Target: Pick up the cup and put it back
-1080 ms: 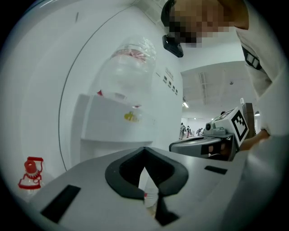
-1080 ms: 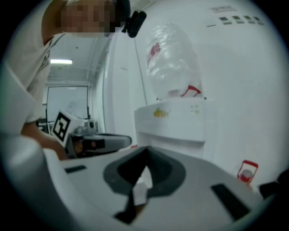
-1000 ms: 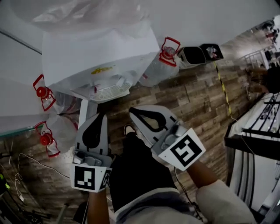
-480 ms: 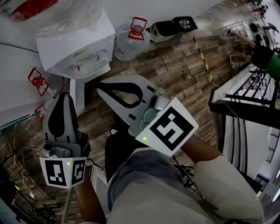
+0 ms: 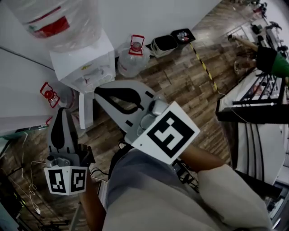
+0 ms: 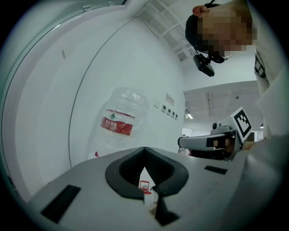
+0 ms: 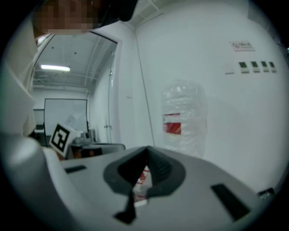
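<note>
Against the white wall [image 5: 149, 13], on the wood floor [image 5: 194, 85], stands the water dispenser [image 5: 81, 67]; all places below are given from it.

- Big bottle [image 5: 58, 22]: seated upside down on top of the dispenser, red label.
- Right gripper [image 5: 97, 91]: just in front of the dispenser, tip towards its base. Jaws closed together, nothing between them.
- Left gripper [image 5: 61, 112]: to the dispenser's left and nearer the person. Jaws likewise closed and empty.
- Spare bottle [image 5: 132, 61]: on the floor just right of the dispenser, red cap.
- Bins [image 5: 165, 43]: farther right along the wall.
- Cup: not found in any view, neither at the taps nor on the floor. Position unknown.

Handling (judgement only, cup unseen): probably light and thin-walled, easy to crush or tip. Take it across the side wall at mid-height, with gentle closure.

View comparison: only the head view shows the floor, the spare bottle, the bins and the dispenser body. Both gripper views sit level and show mainly the big bottle against the wall, plus the opposite gripper's marker cube. They confirm the pads meet at the tips.
</note>
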Demonstrator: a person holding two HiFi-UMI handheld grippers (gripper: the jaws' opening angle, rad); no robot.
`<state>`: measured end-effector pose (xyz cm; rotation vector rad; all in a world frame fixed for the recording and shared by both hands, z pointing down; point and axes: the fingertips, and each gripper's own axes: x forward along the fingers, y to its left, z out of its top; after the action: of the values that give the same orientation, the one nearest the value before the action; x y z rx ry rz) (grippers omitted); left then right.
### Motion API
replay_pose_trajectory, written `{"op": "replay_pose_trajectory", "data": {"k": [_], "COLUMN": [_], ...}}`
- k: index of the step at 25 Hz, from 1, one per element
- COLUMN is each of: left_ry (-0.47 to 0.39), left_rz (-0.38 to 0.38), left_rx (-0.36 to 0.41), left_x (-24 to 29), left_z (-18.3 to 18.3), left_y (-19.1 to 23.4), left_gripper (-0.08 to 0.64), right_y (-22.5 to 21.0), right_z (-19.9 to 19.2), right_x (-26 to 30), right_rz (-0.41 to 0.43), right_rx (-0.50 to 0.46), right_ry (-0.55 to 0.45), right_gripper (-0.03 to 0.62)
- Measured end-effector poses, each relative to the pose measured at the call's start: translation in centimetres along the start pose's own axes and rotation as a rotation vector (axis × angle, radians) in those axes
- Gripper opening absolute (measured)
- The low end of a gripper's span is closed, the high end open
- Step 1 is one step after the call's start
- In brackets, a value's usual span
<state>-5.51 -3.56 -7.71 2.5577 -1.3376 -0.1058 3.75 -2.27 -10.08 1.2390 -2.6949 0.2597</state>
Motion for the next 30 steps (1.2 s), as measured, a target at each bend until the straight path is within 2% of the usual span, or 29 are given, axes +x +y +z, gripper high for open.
{"op": "replay_pose_trajectory", "data": {"k": [8, 14, 17, 22, 30], "left_ry": [-0.034, -0.047, -0.045, -0.047, -0.055], "left_rz": [0.012, -0.007, -0.022, -0.008, -0.026], "left_rx": [0.022, 0.025, 0.021, 0.015, 0.024], "left_x": [-2.4, -3.0, -3.5, -4.2, -5.6], "left_z": [1.9, 2.3, 2.0, 2.2, 3.1], "left_y": [-0.3, -2.1, -3.0, -2.6, -4.2], "left_gripper": [0.008, 0.008, 0.008, 0.008, 0.008], "right_y": [2.7, 4.5, 5.0, 5.1, 5.7], "right_z": [1.6, 2.3, 1.6, 1.3, 1.8], "right_x": [-1.1, -2.8, -3.7, -4.1, -5.8], "right_rz": [-0.051, -0.038, -0.063, -0.089, -0.112], "right_rx": [-0.049, -0.037, -0.013, 0.028, 0.029], "right_ry": [-0.016, -0.063, -0.051, -0.050, -0.079], "right_gripper": [0.023, 0.023, 0.023, 0.021, 0.023]}}
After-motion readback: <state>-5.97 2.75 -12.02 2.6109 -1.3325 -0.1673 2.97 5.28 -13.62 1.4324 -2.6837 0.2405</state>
